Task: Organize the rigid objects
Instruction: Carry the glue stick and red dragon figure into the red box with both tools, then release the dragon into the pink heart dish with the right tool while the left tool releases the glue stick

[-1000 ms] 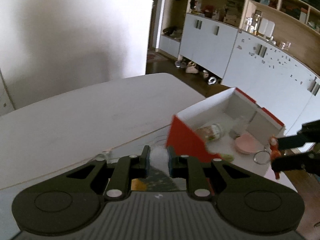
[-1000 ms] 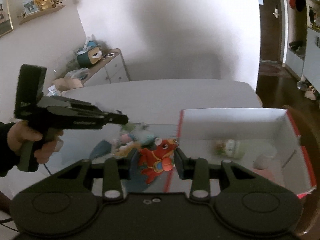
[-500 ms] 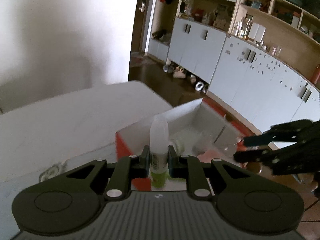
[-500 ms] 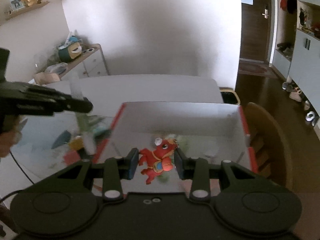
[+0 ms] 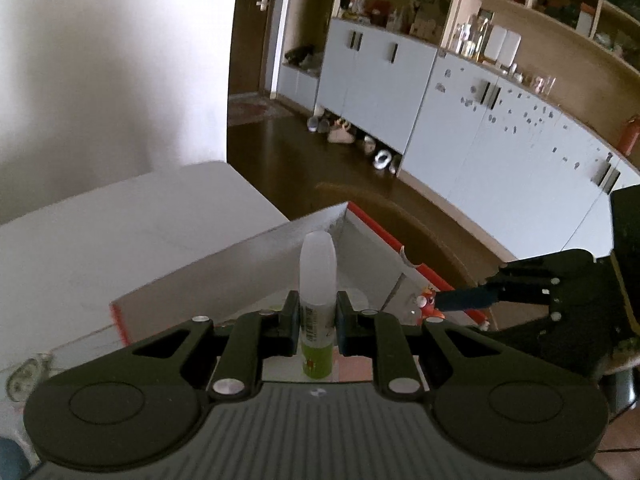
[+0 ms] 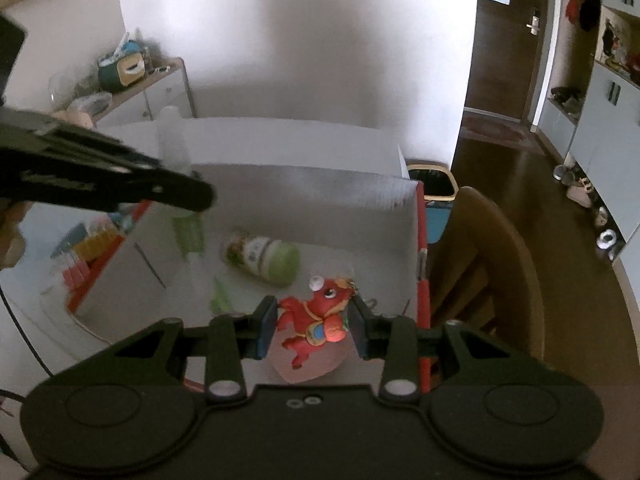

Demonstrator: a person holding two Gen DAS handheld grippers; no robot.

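My left gripper (image 5: 315, 312) is shut on a small bottle (image 5: 317, 280) with a white cap and green label, held upright over the white box with red edges (image 5: 240, 256). My right gripper (image 6: 312, 322) is shut on a red dragon toy (image 6: 320, 316) and holds it over the same box (image 6: 304, 184). Inside the box lie a jar with a green lid (image 6: 262, 258) and a pink dish (image 6: 316, 368). The right gripper (image 5: 472, 300) shows at the right of the left wrist view, and the left gripper (image 6: 202, 196) at the left of the right wrist view.
The box stands on a white table (image 5: 120, 224) near its right edge. Small coloured items (image 6: 86, 252) lie on the table left of the box. A wooden chair (image 6: 492, 264) stands right of the box, and white cabinets (image 5: 500, 140) line the far wall.
My left gripper lifted the bottle off the table and carried it right, over the box. My right gripper moved the dragon toy from beside the box to over its inside.
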